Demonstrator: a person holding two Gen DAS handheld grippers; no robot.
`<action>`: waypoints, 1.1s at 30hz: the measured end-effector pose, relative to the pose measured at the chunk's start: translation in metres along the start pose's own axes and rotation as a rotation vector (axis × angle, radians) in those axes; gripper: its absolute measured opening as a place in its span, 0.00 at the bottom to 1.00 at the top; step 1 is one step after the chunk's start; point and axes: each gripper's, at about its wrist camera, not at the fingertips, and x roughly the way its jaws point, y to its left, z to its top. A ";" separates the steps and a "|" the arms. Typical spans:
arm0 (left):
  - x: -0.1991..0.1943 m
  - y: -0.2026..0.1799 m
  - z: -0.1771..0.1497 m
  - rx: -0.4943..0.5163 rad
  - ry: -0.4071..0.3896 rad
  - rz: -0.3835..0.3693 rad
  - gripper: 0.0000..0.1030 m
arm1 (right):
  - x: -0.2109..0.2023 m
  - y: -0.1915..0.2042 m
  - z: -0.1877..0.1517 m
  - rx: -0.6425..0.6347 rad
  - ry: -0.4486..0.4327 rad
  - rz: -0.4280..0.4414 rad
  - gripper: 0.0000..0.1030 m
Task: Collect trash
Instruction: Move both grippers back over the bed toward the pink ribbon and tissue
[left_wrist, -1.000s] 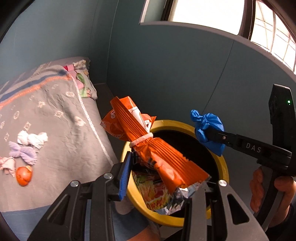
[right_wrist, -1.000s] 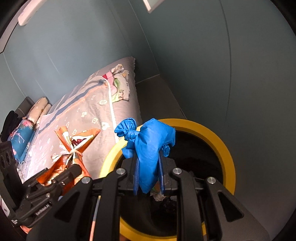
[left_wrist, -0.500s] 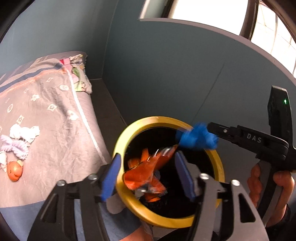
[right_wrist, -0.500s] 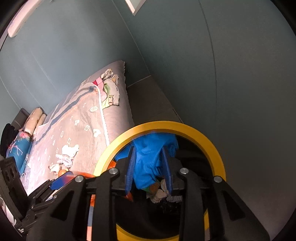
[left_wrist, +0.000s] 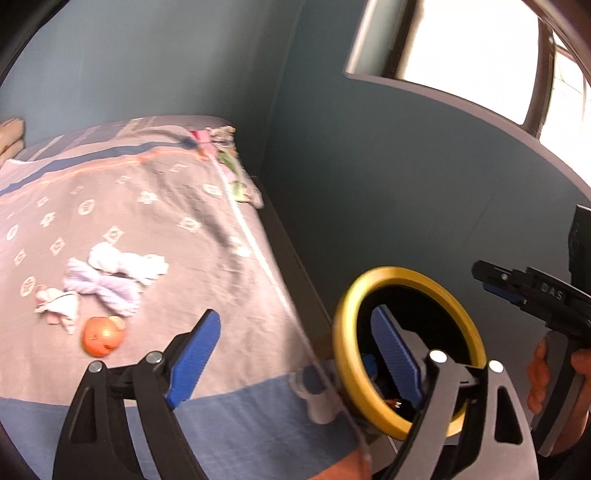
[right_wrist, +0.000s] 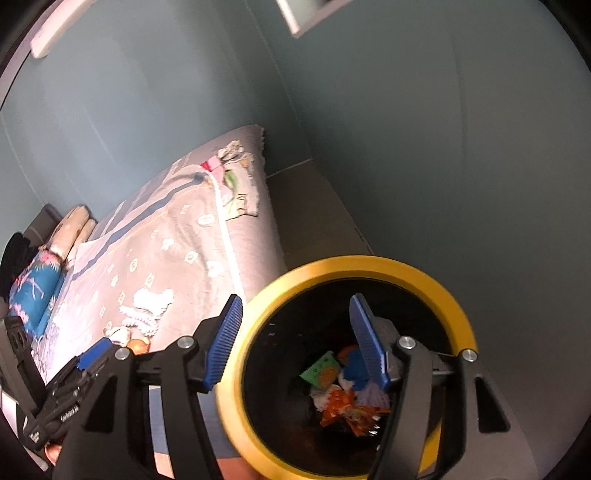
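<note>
A black bin with a yellow rim (left_wrist: 406, 275) (right_wrist: 354, 264) stands beside the bed. In the right wrist view it holds an orange snack wrapper (right_wrist: 343, 406), a blue glove (right_wrist: 354, 369) and a green packet (right_wrist: 320, 373). My left gripper (left_wrist: 291, 354) is open and empty, over the bed's edge and the bin's left rim. My right gripper (right_wrist: 295, 339) is open and empty above the bin's rim; it also shows in the left wrist view (left_wrist: 517, 291). On the bed lie crumpled white tissue (left_wrist: 125, 262), lilac tissue (left_wrist: 103, 291), a pale scrap (left_wrist: 59, 308) and an orange ball (left_wrist: 102, 335).
The bed (left_wrist: 110, 206) has a grey patterned cover, with pillows (right_wrist: 48, 266) at its far end. Blue-grey walls (right_wrist: 424, 147) close in behind and to the right of the bin. A window (left_wrist: 461, 48) is up on the right.
Both grippers opened. The orange wrapper dropped from the left one and the blue glove from the right one into the bin. The left gripper has swung left toward the bed.
</note>
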 end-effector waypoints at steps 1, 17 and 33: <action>-0.002 0.005 0.000 -0.006 -0.005 0.011 0.80 | 0.001 0.006 0.001 -0.012 -0.001 0.006 0.56; -0.036 0.150 0.004 -0.185 -0.053 0.221 0.83 | 0.066 0.156 0.009 -0.219 0.043 0.169 0.59; -0.008 0.270 -0.018 -0.322 0.015 0.367 0.83 | 0.193 0.268 -0.023 -0.353 0.210 0.169 0.59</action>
